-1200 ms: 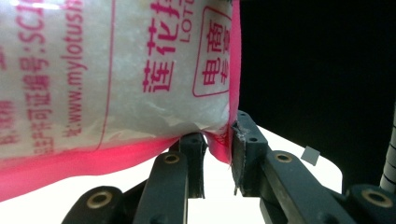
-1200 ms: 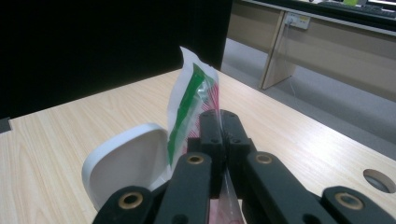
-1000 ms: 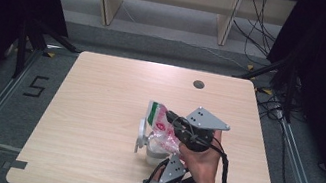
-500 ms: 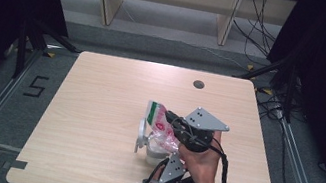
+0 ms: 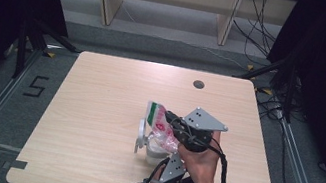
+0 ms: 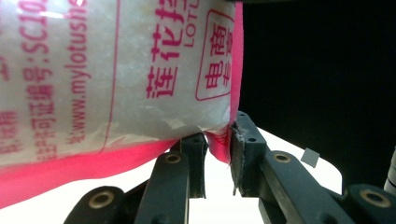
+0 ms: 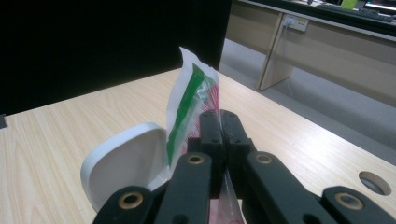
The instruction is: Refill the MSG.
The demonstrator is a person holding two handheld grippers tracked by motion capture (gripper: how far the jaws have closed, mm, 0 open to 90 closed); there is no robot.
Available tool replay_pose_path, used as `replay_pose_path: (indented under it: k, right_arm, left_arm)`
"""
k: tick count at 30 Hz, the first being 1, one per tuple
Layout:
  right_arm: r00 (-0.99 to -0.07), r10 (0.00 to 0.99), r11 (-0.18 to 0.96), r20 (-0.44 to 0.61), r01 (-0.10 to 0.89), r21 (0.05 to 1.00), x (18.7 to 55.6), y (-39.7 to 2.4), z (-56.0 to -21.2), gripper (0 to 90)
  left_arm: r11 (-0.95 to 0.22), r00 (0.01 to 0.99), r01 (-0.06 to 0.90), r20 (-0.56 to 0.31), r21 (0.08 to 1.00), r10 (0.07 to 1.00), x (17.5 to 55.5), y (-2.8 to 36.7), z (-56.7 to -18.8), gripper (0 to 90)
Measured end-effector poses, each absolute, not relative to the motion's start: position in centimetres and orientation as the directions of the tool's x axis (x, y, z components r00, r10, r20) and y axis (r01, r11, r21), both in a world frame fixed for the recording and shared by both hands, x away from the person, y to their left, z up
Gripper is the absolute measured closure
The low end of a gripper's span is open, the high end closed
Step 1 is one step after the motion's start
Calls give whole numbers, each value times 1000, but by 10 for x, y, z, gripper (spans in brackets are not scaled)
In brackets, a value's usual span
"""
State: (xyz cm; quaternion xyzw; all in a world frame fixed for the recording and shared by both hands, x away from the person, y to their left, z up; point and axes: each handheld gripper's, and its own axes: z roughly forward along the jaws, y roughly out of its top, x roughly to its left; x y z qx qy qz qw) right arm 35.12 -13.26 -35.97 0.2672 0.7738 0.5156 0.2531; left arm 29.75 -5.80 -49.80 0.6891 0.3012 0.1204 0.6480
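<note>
Bag (image 5: 160, 127) of white granules hangs over white lidded container (image 5: 150, 146) at mid-table (image 5: 96, 110), tilted to pour, held from both ends. Right claw (image 7: 219, 122) clenched on the bag's top edge by the green strip; left claw (image 6: 218, 154) pinches the pink bottom seam, jaws slightly apart around the film. To pour well: keep both grips firm, lift the bottom slowly, hold the mouth over the opening, clear of flipped-up lid (image 7: 126, 163).
</note>
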Motion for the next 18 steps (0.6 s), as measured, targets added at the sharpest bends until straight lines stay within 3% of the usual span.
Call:
replay_pose_path:
  k: [18]
  right_arm:
    - [-736, 671, 317, -93, 170, 933, 354, -132, -360, 900]
  left_arm:
    - [26, 782, 263, -229, 964, 579, 300, -59, -496, 767]
